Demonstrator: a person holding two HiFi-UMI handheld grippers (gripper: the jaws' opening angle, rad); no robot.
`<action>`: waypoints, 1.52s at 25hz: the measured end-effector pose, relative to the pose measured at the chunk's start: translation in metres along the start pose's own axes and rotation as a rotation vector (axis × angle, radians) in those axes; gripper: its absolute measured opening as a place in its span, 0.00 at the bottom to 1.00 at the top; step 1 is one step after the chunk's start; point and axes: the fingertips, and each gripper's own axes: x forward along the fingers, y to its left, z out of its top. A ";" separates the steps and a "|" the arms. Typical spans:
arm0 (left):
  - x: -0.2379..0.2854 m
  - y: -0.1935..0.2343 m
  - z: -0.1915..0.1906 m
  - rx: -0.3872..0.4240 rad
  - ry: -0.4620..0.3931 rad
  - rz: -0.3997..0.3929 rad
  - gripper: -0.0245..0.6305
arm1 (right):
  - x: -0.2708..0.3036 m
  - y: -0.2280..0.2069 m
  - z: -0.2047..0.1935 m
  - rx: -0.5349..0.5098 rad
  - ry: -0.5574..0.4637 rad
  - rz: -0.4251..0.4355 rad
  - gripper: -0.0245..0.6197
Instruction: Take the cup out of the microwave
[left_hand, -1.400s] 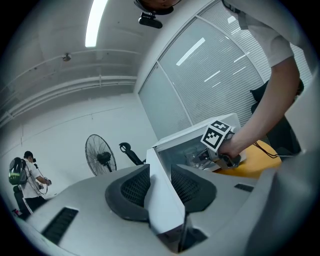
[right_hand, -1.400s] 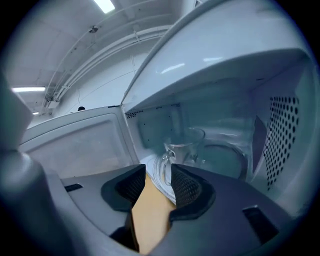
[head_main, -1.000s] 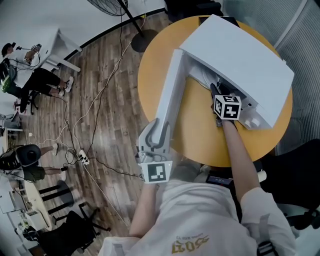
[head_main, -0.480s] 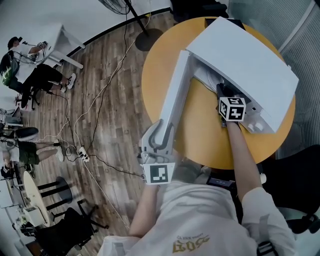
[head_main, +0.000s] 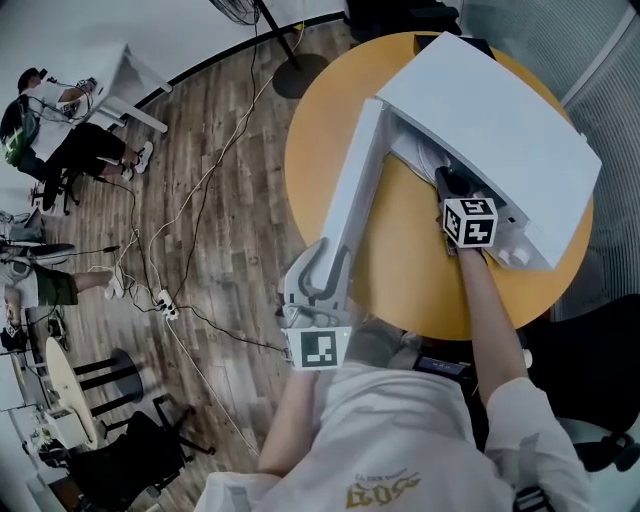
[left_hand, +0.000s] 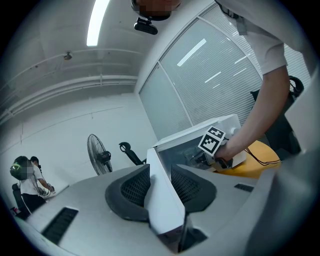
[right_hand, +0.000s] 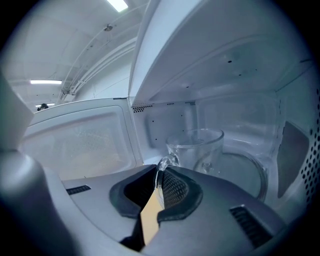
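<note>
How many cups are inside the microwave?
1. One clear glass cup stands on the glass plate inside the microwave; the right tongs have just been closing on its handle. Part of the inside is out of view.

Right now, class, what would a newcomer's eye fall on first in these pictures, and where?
A white microwave stands on a round yellow table, its door swung wide and clamped in the left gripper. Inside the microwave, the right gripper has just been closing its jaws on the handle of a clear glass cup that sits on the turntable.
</note>
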 end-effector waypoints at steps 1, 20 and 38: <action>0.000 0.001 0.001 0.000 -0.004 0.001 0.26 | 0.000 0.001 0.001 -0.001 -0.002 0.004 0.08; 0.000 0.004 0.003 0.006 -0.025 0.009 0.26 | -0.034 0.038 0.025 -0.001 -0.125 0.091 0.08; 0.001 0.002 0.003 -0.002 -0.040 0.020 0.26 | -0.071 0.078 -0.001 -0.032 -0.110 0.221 0.08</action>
